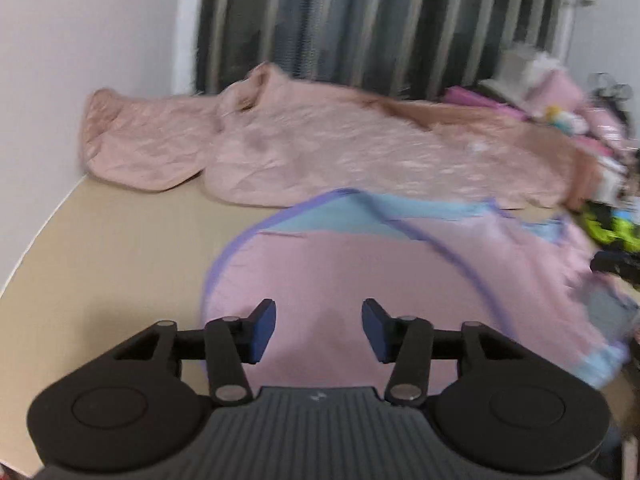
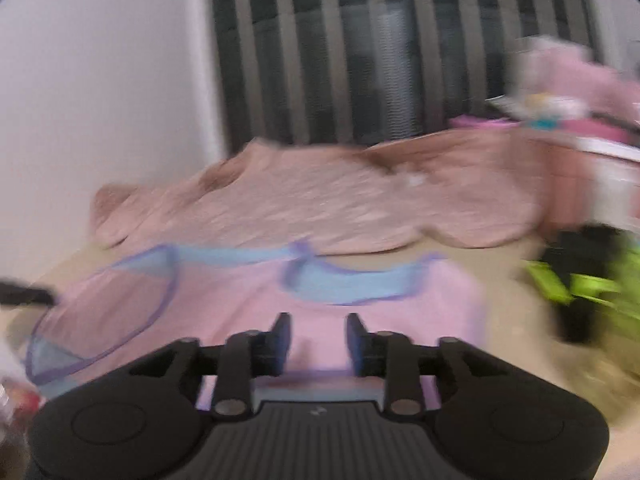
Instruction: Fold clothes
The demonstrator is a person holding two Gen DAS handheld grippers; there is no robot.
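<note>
A pink garment (image 1: 360, 272) with purple trim and light blue panels lies spread on the tan surface (image 1: 100, 260). It also shows in the right wrist view (image 2: 248, 304), with its blue neckline (image 2: 352, 284) facing away. My left gripper (image 1: 319, 330) is open and empty above the garment's left part. My right gripper (image 2: 319, 344) is open and empty above the garment's near edge. Both views are blurred.
A salmon-pink quilted jacket (image 1: 320, 148) lies across the back of the surface, also in the right wrist view (image 2: 340, 204). A black and neon green item (image 2: 592, 280) sits at the right. Pink clutter (image 1: 560, 96) is piled at the back right. A white wall (image 1: 60, 80) is at the left.
</note>
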